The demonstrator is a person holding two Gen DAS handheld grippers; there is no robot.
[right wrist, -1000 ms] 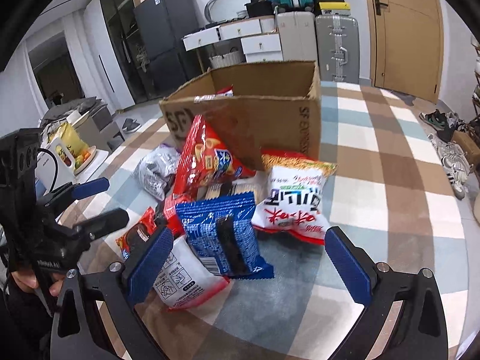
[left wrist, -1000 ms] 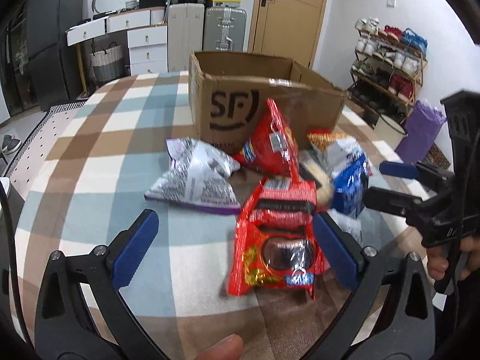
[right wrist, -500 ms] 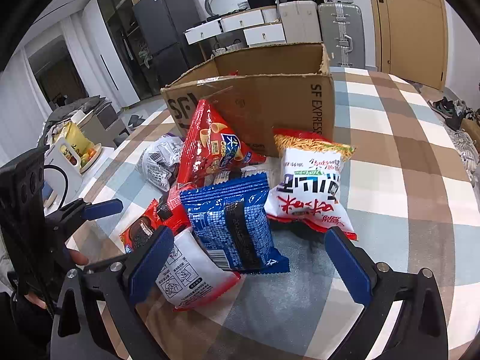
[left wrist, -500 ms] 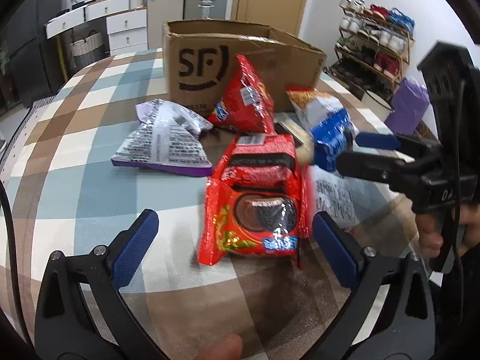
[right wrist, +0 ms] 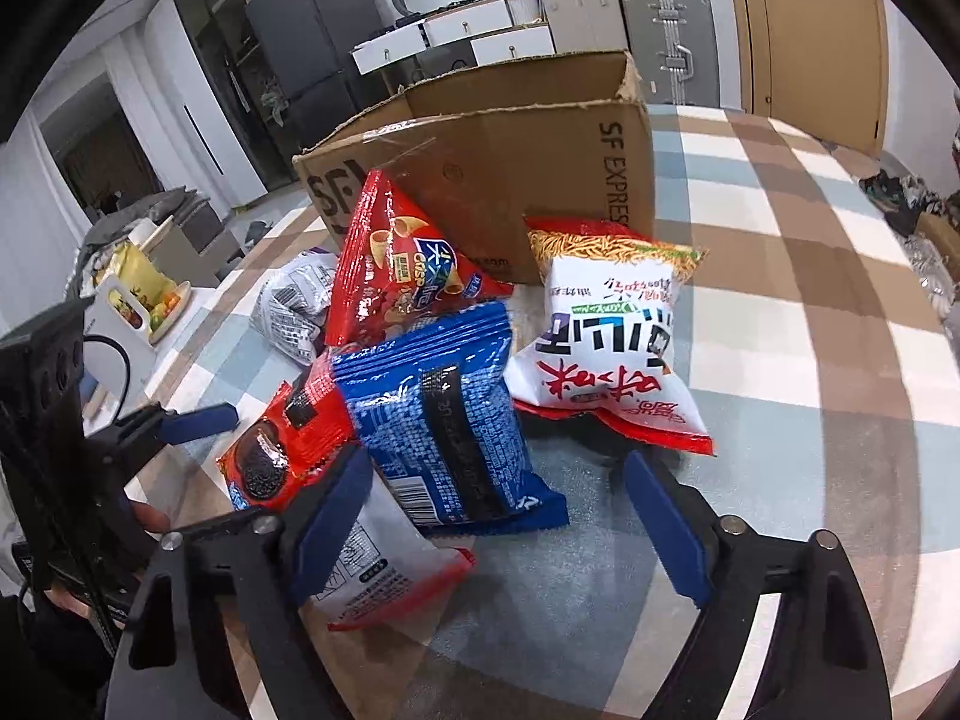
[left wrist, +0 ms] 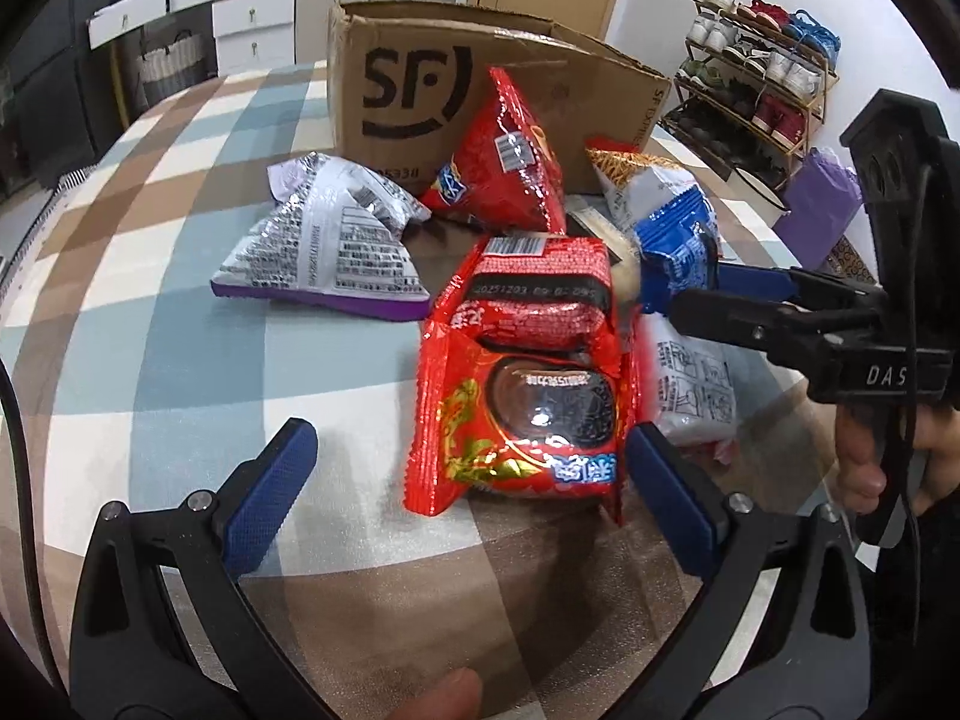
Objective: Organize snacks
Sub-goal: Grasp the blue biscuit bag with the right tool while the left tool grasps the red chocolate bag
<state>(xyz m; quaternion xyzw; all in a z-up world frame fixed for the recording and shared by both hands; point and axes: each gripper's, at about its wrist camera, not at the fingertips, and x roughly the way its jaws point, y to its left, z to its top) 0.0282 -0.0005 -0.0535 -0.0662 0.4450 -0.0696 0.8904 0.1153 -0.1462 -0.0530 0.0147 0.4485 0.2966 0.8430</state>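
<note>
Two hand-held grippers are closing in on a heap of snack bags lying on a checked tablecloth (left wrist: pixel 150 372) before an open cardboard box (left wrist: pixel 420 90).

Left gripper (left wrist: pixel 462 486) is hanging wide open around the near end of a red cookie pack (left wrist: pixel 528 384), apparently gripping nothing. Right gripper (right wrist: pixel 498 510) has just been narrowing its jaws around a blue cookie pack (right wrist: pixel 444 420); its left pad is sitting at the bag's edge, though a firm pinch is hard to confirm. These bags are looking light, crinkly, slippery and air-puffed, their contents brittle, so pinching a flat sealed seam is probably safest. Leaning against the box are a red crisp bag (right wrist: pixel 390 264) and a white noodle-snack bag (right wrist: pixel 606 336); the box's inside is mostly hidden.
</note>
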